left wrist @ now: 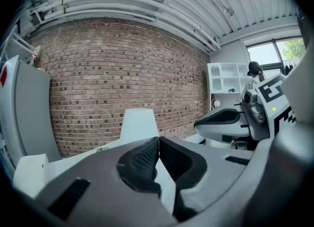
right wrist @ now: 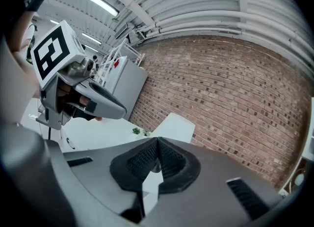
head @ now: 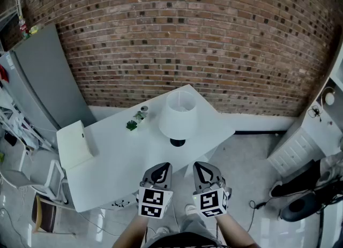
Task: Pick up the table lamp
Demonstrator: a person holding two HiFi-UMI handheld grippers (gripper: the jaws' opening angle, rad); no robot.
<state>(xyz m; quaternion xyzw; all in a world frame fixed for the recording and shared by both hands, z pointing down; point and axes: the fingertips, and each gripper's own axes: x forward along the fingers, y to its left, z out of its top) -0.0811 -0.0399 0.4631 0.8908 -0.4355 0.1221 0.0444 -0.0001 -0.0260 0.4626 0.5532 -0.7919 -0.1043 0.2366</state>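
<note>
A table lamp [head: 179,115] with a white shade and a dark round base stands upright on the white table [head: 123,156], toward its far right corner. Its shade also shows ahead in the left gripper view as the lamp [left wrist: 139,124] and in the right gripper view as the lamp [right wrist: 174,128]. My left gripper [head: 159,173] and right gripper [head: 204,173] hover side by side over the table's near edge, short of the lamp. Both are shut with nothing between their jaws: left gripper [left wrist: 158,148], right gripper [right wrist: 157,147].
A small green plant [head: 132,125] and a small pot [head: 142,112] sit left of the lamp. A white box [head: 74,143] lies on the table's left end. A brick wall [head: 203,38] stands behind, a grey cabinet [head: 40,81] at left, white shelving [head: 316,129] at right.
</note>
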